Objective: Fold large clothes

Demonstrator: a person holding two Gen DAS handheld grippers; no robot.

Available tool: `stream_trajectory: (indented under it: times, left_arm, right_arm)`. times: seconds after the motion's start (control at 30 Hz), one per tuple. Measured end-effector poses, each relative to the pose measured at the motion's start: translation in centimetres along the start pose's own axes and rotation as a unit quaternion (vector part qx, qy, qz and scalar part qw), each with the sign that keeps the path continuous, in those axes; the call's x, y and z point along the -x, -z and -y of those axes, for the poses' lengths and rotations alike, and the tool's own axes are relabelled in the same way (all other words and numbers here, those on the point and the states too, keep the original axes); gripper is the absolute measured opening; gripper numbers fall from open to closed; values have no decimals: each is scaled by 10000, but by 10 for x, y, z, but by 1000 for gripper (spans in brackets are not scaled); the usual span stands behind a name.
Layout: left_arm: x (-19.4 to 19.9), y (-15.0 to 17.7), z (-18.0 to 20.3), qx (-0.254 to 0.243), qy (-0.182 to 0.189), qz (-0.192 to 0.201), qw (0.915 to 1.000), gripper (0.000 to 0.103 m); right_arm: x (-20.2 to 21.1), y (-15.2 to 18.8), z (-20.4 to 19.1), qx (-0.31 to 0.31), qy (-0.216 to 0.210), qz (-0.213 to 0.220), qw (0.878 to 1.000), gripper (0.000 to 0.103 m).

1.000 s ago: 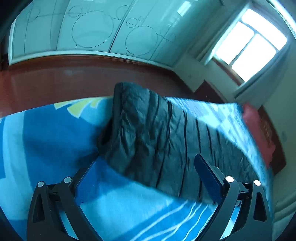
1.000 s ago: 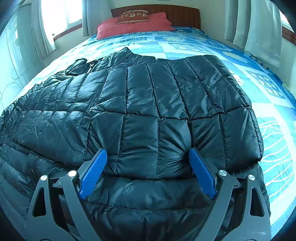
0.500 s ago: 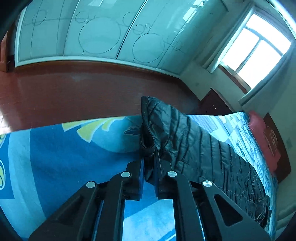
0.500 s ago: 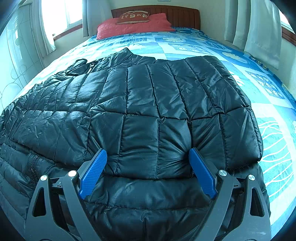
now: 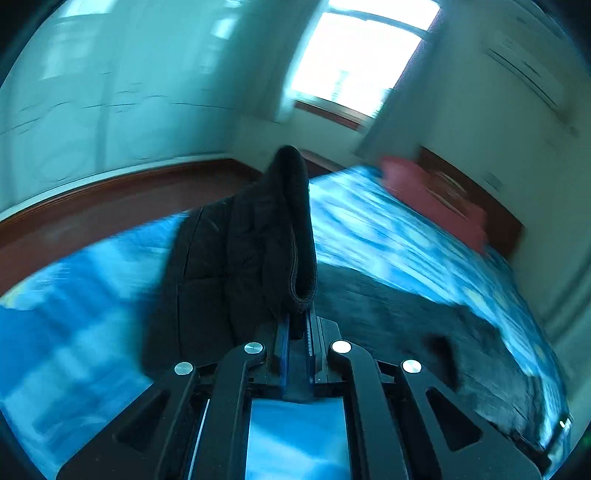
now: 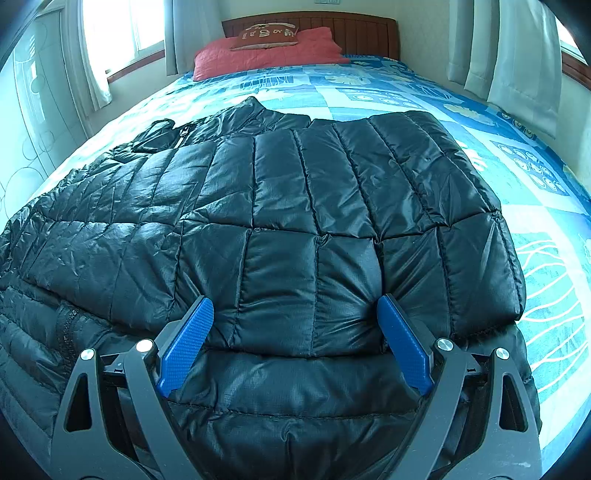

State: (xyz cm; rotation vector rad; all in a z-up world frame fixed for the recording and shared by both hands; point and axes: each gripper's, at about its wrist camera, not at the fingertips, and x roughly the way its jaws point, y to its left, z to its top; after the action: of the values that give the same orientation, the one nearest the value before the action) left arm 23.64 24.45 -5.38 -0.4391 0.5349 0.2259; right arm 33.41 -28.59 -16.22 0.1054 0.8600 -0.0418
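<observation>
Both wrist views low (close), share bed (image 6: 369, 96).

Your left wrist view is smeared with motion blur: the bed (image 5: 388, 240) and walls streak, while the left claw (image 5: 297, 332) stays sharp. Its window (image 5: 354, 62) is blown out to white glare. Your right wrist view is crisp and bright, daylight from a window (image 6: 118, 33) putting a sheen on the black jacket (image 6: 280, 206). Both views bend and darken at the edges.

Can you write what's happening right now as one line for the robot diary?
left gripper: shut on jacket cuff, lifted | right gripper: open, pressing on jacket | bed: jacket spread out
</observation>
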Motion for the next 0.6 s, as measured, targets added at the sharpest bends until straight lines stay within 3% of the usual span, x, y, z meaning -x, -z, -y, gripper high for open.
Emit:
stream_trajectory:
  times: [0.1, 0.33, 0.6]
  left_arm:
    - [-15, 17, 65, -453, 385, -225, 9980, 6]
    - [-40, 69, 202, -1164, 1252, -783, 9822, 6]
    - [-74, 129, 290, -1721, 1656, -1543, 9587, 11]
  right_arm:
    - [1, 1, 1, -15, -20, 9, 10000, 90]
    - [1, 1, 3, -34, -45, 23, 10000, 90]
    - [1, 0, 4, -70, -97, 11, 9999, 90]
